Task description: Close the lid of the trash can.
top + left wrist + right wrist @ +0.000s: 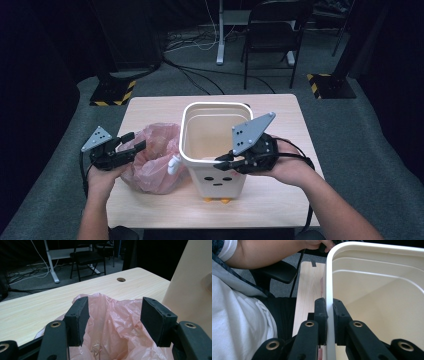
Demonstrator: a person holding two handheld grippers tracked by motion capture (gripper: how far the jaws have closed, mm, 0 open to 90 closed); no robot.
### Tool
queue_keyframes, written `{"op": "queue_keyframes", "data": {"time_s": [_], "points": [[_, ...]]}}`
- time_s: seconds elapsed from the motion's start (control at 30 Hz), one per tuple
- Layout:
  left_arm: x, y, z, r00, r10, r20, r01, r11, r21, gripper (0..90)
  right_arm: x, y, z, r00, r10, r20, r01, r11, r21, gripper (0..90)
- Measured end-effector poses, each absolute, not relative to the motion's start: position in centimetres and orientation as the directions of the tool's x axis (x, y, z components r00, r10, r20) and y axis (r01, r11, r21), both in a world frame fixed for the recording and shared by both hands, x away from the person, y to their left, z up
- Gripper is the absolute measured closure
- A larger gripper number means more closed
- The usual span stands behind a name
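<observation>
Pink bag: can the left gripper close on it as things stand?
Probably yes. The left gripper is open with the pink bag bunched between its jaws, nothing in between. The right gripper is clamped on the bin rim, out of the way.

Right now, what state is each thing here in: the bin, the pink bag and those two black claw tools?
Bin: upright on the table, open-topped, nothing visible inside.
Pink bag: crumpled, mouth open, lying left of the bin.
Left gripper: open, jaws either side of the bag's edge, not pressing it.
Right gripper: shut on the bin's near rim.
</observation>
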State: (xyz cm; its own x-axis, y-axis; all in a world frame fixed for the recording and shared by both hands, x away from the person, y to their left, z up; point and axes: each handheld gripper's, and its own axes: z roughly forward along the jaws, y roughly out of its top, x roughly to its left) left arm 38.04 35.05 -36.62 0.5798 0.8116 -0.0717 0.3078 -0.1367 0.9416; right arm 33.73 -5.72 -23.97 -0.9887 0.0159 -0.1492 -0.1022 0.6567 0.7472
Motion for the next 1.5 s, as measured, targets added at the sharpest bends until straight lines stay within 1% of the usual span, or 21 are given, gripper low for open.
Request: {"op": "queue_keyframes", "data": {"time_s": [0.33, 0.37, 0.4, 0.43, 0.47, 0.5, 0.53, 0.57, 0.73, 0.9, 1.0, 1.17, 1.27, 1.3, 1.5], "points": [[38.1, 35.1, -36.6, 0.581, 0.811, -0.073, 0.308, -0.136, 0.942, 39.5, 33.8, -5.6, -24.5, -0.989, 0.021, -0.149, -0.098, 0.659, 0.746, 82.8], [38.1, 35.0, -36.6, 0.582, 0.81, -0.072, 0.308, -0.138, 0.941, 39.5, 33.8, -5.6, -24.8, -0.988, 0.025, -0.152, -0.098, 0.66, 0.745, 80.5], [38.2, 35.0, -36.7, 0.584, 0.809, -0.071, 0.307, -0.139, 0.941, 39.5, 33.8, -5.6, -24.8, -0.988, 0.025, -0.152, -0.098, 0.66, 0.745, 80.5], [38.2, 35.0, -36.6, 0.585, 0.808, -0.07, 0.306, -0.14, 0.942, 39.5, 33.7, -5.7, -25.1, -0.987, 0.033, -0.156, -0.097, 0.651, 0.752, 76.3], [38.2, 35.0, -36.6, 0.585, 0.808, -0.07, 0.306, -0.14, 0.942, 39.5, 33.7, -5.7, -25.1, -0.987, 0.033, -0.156, -0.097, 0.651, 0.752, 76.3], [38.1, 35.0, -36.6, 0.583, 0.809, -0.072, 0.307, -0.137, 0.942, 39.5, 33.7, -5.9, -25.1, -0.989, 0.03, -0.148, -0.094, 0.637, 0.765, 72.2], [38.1, 35.0, -36.6, 0.583, 0.809, -0.072, 0.307, -0.137, 0.942, 39.5, 33.7, -5.9, -25.1, -0.989, 0.03, -0.148, -0.094, 0.637, 0.765, 72.2], [38.1, 35.0, -36.6, 0.582, 0.81, -0.072, 0.307, -0.137, 0.942, 39.5, 33.6, -6.2, -25.0, -0.988, 0.042, -0.151, -0.092, 0.624, 0.776, 69.0], [38.1, 35.1, -36.6, 0.582, 0.81, -0.072, 0.307, -0.137, 0.942, 39.5, 33.6, -7.2, -24.9, -0.987, 0.079, -0.142, -0.069, 0.586, 0.808, 65.2], [38.2, 35.0, -36.7, 0.582, 0.81, -0.073, 0.307, -0.135, 0.942, 39.5, 33.8, -8.3, -24.7, -0.985, 0.113, -0.131, -0.047, 0.553, 0.832, 63.2], [38.2, 35.0, -36.7, 0.583, 0.809, -0.073, 0.308, -0.137, 0.942, 39.5, 33.9, -9.1, -24.6, -0.984, 0.135, -0.118, -0.029, 0.531, 0.847, 59.8], [38.3, 34.9, -36.7, 0.584, 0.808, -0.073, 0.307, -0.137, 0.942, 39.5, 34.1, -10.0, -24.6, -0.984, 0.151, -0.092, -0.004, 0.504, 0.864, 58.0], [38.3, 34.9, -36.7, 0.585, 0.808, -0.072, 0.308, -0.139, 0.941, 39.5, 34.2, -10.8, -24.5, -0.982, 0.17, -0.083, 0.009, 0.477, 0.879, 58.3], [38.3, 34.9, -36.7, 0.585, 0.808, -0.072, 0.308, -0.139, 0.941, 39.5, 34.3, -11.4, -24.4, -0.981, 0.182, -0.068, 0.022, 0.451, 0.892, 58.3], [38.2, 34.9, -36.7, 0.584, 0.809, -0.073, 0.309, -0.138, 0.941, 39.5, 34.7, -12.9, -24.7, -0.971, 0.233, -0.054, 0.051, 0.421, 0.906, 57.8]]}}
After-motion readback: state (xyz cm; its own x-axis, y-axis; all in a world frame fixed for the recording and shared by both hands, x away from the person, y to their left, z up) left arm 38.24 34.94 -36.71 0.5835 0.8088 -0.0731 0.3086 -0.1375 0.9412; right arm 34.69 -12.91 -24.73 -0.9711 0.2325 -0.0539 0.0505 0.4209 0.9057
